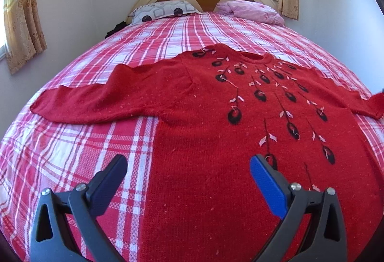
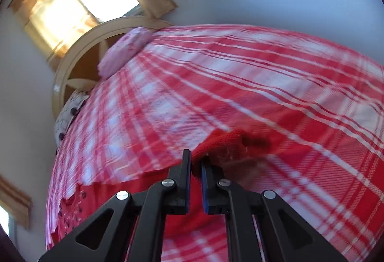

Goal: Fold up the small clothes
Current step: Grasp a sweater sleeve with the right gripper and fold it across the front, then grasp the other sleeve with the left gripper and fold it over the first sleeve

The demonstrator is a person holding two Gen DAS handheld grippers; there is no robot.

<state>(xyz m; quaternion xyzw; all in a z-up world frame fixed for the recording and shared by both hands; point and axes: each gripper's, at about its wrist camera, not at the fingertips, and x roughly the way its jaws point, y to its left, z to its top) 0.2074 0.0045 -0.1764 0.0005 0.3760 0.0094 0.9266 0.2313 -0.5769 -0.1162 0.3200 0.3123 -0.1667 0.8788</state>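
My right gripper (image 2: 196, 161) pinches the soft, floppy red knitted sweater's (image 1: 204, 142) cuff; my left gripper (image 1: 188, 172) gapes empty above its hem.

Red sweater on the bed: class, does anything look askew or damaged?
No damage shows. The red sweater lies spread flat on the plaid bedspread, except its right cuff, bunched where the right gripper pinches it.

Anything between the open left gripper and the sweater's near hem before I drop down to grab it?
Nothing visible. The left gripper hangs open directly over the red sweater, one finger over the plaid bedspread beside it. Only bare knit lies between the fingers.
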